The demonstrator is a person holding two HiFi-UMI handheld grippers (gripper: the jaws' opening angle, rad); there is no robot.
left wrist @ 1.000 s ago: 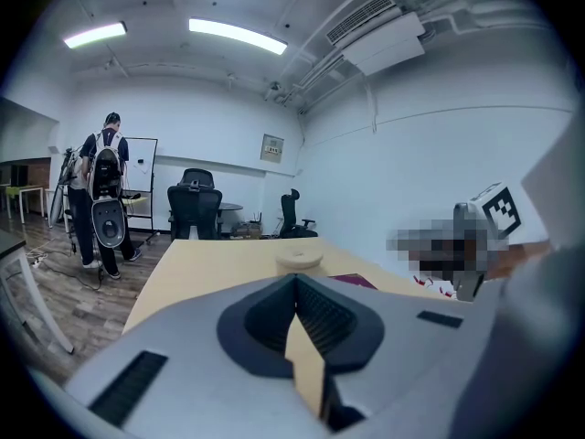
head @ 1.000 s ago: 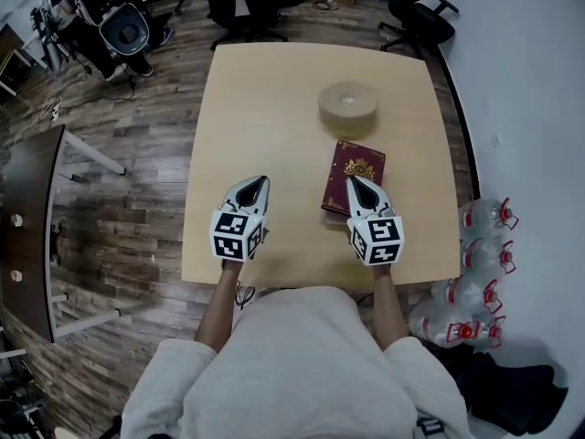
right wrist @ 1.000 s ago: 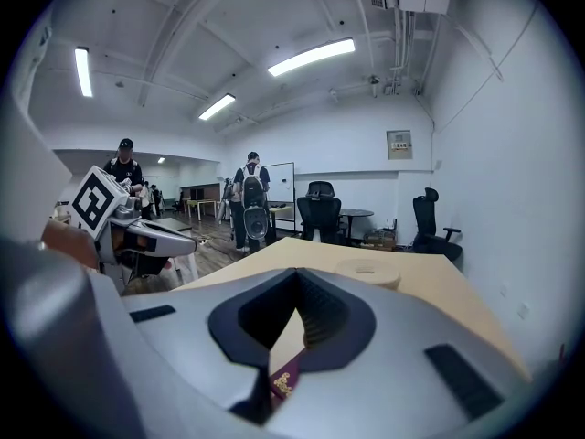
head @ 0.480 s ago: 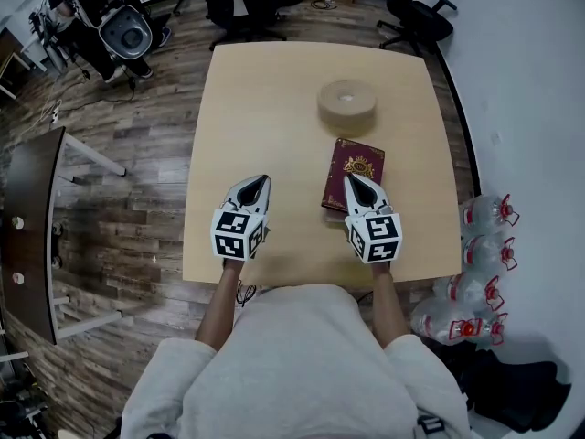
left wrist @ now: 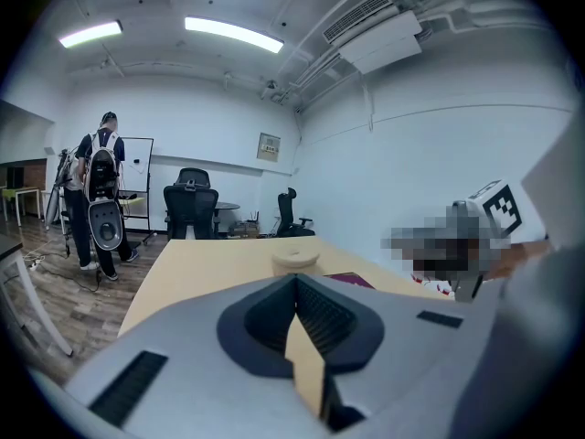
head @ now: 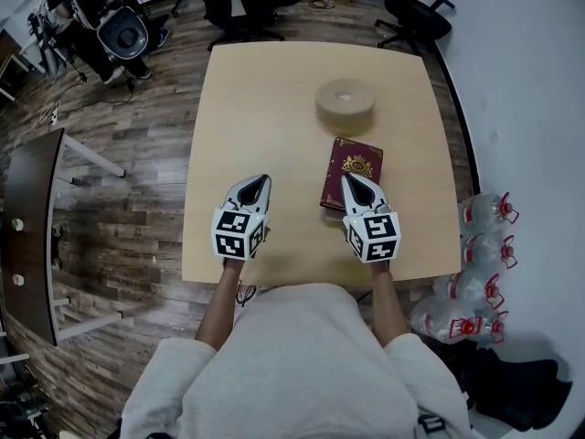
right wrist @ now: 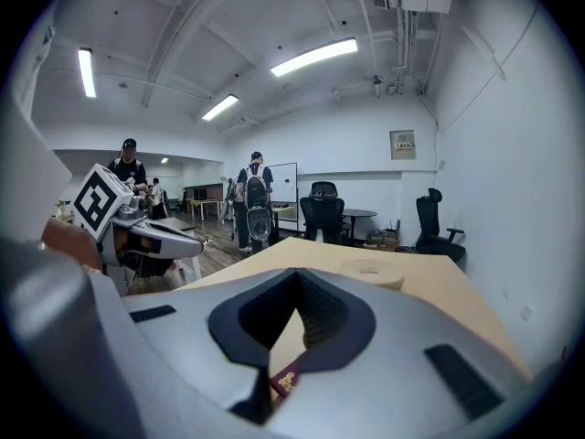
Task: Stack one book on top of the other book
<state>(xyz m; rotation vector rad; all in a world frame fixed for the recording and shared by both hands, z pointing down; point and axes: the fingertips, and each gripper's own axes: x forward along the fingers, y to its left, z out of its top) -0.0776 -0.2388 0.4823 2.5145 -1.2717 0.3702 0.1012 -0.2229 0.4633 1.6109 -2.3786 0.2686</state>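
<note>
Book (head: 354, 170) with the maroon cover lies on the bench (head: 265, 90), the tape roll (head: 345, 101) just beyond it. Your right claw (head: 349, 180) hangs over the book's near end, pressed together and empty. Your left claw (head: 263, 182), also pressed together, is well left of the book.

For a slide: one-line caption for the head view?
Left gripper and right gripper, both shut, above a table; maroon book under the right, tan roll beyond.

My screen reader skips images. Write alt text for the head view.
A person holds two shut grippers over the near edge of a table. The right gripper overlaps a maroon book; the left gripper is over bare wood. A tan roll lies beyond.
</note>
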